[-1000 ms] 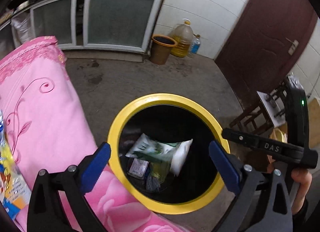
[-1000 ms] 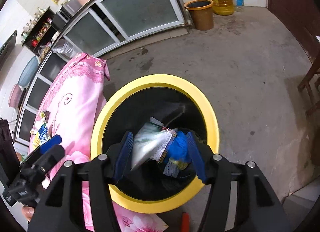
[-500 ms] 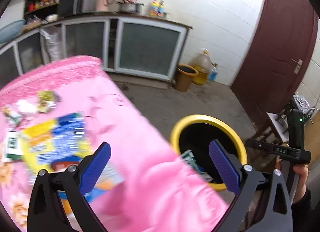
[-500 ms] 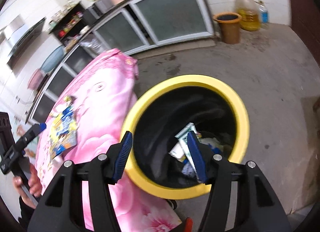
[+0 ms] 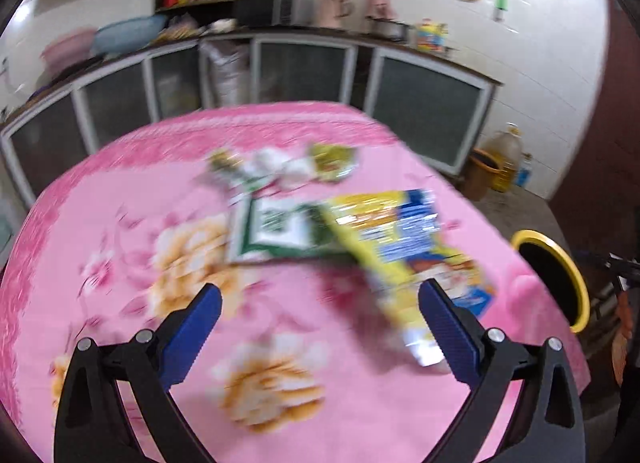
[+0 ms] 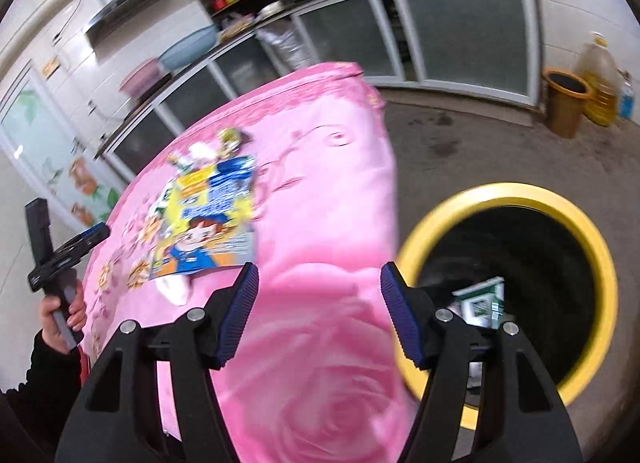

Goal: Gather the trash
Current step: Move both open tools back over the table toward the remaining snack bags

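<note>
My left gripper (image 5: 320, 327) is open and empty above the pink flowered tablecloth (image 5: 120, 223). A yellow and blue snack bag (image 5: 404, 247) lies just ahead of it, beside a green and white packet (image 5: 280, 231); small crumpled wrappers (image 5: 288, 167) lie farther back. My right gripper (image 6: 318, 311) is open and empty over the table's near corner. The snack bag (image 6: 208, 219) shows to its left. The yellow-rimmed black bin (image 6: 600, 263) stands on the floor to its right, with wrappers (image 6: 480, 303) inside. The bin also shows at the right edge of the left wrist view (image 5: 580, 287).
Glass-fronted kitchen cabinets (image 6: 460, 31) line the far wall. A brown bucket (image 6: 564, 99) and an oil jug (image 6: 600, 79) stand on the concrete floor by the wall. The left gripper's handle and hand (image 6: 52, 263) show at the left of the right wrist view.
Both grippers swung away from over the bin toward the table. The left one now faces the trash on the tablecloth; the right one is over the table corner. Both stay open.
</note>
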Demonstrator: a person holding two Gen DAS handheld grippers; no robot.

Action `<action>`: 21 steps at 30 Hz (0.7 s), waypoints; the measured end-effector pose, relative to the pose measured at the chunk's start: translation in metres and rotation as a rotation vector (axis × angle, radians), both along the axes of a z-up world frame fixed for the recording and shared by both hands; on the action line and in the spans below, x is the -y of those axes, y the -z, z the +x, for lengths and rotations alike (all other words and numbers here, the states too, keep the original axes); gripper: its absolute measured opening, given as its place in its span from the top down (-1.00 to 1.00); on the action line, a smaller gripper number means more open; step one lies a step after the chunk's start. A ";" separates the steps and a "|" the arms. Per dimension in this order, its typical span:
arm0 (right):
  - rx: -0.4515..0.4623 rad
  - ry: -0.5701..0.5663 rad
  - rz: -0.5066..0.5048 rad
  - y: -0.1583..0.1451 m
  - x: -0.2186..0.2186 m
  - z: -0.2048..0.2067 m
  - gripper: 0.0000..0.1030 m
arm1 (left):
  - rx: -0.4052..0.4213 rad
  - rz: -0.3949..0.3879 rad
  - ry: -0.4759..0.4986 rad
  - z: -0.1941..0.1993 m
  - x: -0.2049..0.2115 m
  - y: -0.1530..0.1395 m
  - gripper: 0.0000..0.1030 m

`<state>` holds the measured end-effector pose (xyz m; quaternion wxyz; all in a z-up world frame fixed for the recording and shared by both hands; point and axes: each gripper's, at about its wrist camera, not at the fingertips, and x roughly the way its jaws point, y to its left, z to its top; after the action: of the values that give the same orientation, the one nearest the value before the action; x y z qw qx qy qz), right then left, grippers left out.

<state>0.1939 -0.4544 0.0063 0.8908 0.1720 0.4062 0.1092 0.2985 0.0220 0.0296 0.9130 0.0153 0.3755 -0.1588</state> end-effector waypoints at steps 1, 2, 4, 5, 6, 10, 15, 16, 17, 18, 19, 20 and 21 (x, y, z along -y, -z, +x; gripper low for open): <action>-0.007 -0.024 -0.005 0.001 -0.012 0.007 -0.18 | -0.007 0.000 -0.022 0.002 -0.010 0.005 -0.85; -0.011 -0.038 -0.009 0.002 -0.020 0.010 -0.18 | -0.012 -0.002 -0.036 0.003 -0.018 0.007 -0.85; -0.027 -0.087 0.008 0.004 -0.039 0.021 -0.18 | -0.029 -0.017 -0.056 0.006 -0.032 0.015 -0.85; -0.039 -0.111 0.032 0.006 -0.046 0.024 -0.18 | -0.031 -0.026 -0.059 0.005 -0.036 0.017 -0.85; -0.049 -0.126 0.049 0.008 -0.052 0.026 -0.18 | -0.030 -0.033 -0.061 0.004 -0.040 0.020 -0.85; -0.082 -0.181 0.114 0.013 -0.073 0.033 -0.18 | -0.032 -0.031 -0.062 0.003 -0.040 0.029 -0.85; -0.102 -0.216 0.128 0.017 -0.088 0.035 -0.18 | -0.037 -0.043 -0.024 -0.001 -0.032 0.033 -0.85; -0.106 -0.219 0.125 0.018 -0.090 0.036 -0.18 | -0.034 -0.041 -0.014 -0.002 -0.029 0.033 -0.85; -0.111 -0.217 0.126 0.019 -0.090 0.038 -0.18 | -0.030 -0.038 -0.008 -0.003 -0.026 0.032 -0.85; -0.115 -0.216 0.127 0.020 -0.090 0.040 -0.18 | -0.026 -0.036 -0.003 -0.005 -0.024 0.031 -0.85; -0.117 -0.215 0.127 0.020 -0.091 0.041 -0.18 | -0.024 -0.040 0.002 -0.005 -0.023 0.031 -0.85; -0.115 -0.217 0.123 0.020 -0.091 0.042 -0.18 | -0.022 -0.046 0.007 -0.006 -0.022 0.030 -0.85; -0.113 -0.219 0.119 0.019 -0.091 0.042 -0.18 | -0.022 -0.050 0.010 -0.007 -0.021 0.028 -0.85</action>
<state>0.2361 -0.3630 -0.0131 0.8374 0.1852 0.4649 0.2199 0.2920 0.0432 0.0012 0.9081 -0.0075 0.3812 -0.1732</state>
